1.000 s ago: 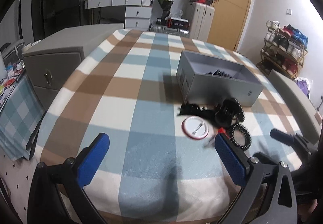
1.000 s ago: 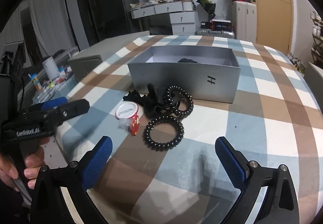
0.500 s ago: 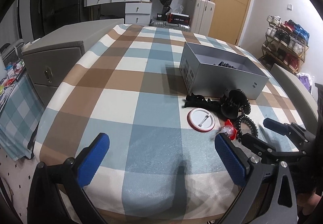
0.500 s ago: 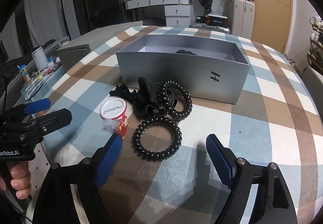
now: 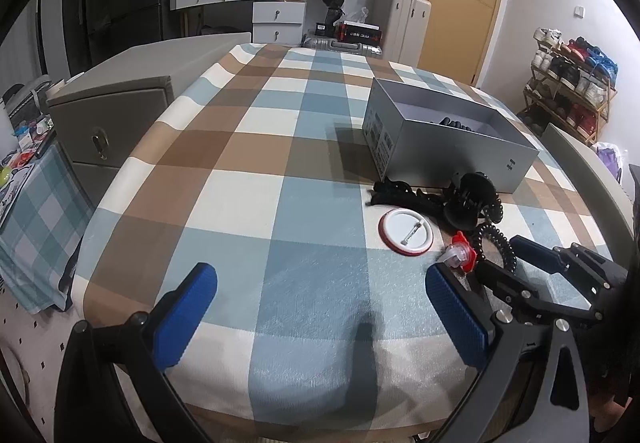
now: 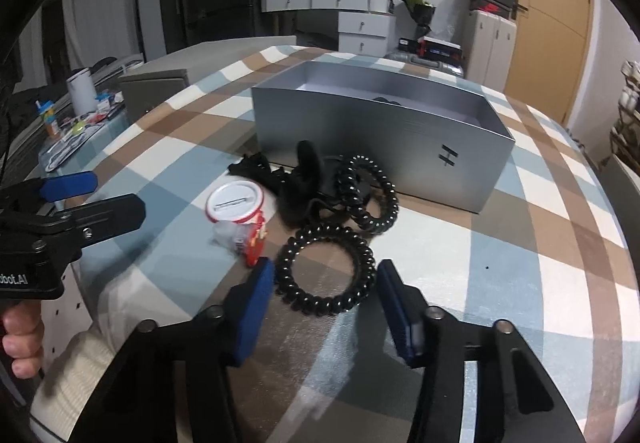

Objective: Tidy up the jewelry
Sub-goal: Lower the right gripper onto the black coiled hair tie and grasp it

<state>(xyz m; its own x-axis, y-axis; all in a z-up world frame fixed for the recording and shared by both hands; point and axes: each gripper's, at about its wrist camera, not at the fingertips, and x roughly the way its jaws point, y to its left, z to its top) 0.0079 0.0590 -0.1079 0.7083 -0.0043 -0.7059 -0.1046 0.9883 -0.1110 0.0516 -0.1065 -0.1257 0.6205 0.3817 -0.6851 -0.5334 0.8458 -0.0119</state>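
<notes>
A grey open box point(image 6: 384, 131) stands on the checked tablecloth, with dark items inside; it also shows in the left wrist view point(image 5: 448, 139). In front of it lie a black spiral hair tie point(image 6: 326, 269), a second spiral tie point(image 6: 370, 195), a black claw clip point(image 6: 304, 179), a white round badge with a red rim point(image 6: 236, 203) and a small red and clear piece point(image 6: 250, 241). My right gripper point(image 6: 326, 311) is open, its blue pads on either side of the near spiral tie. My left gripper point(image 5: 316, 315) is open and empty over the cloth, left of the pile.
A grey cabinet point(image 5: 120, 103) stands to the left of the table. A side table with small bottles and clutter point(image 6: 76, 111) is further left. A grey chair back point(image 5: 580, 163) is at the table's right edge. Drawers, suitcases and a door are behind.
My right gripper has moved forward and down to the near spiral tie and its jaws have narrowed around it. My left gripper has shifted slightly.
</notes>
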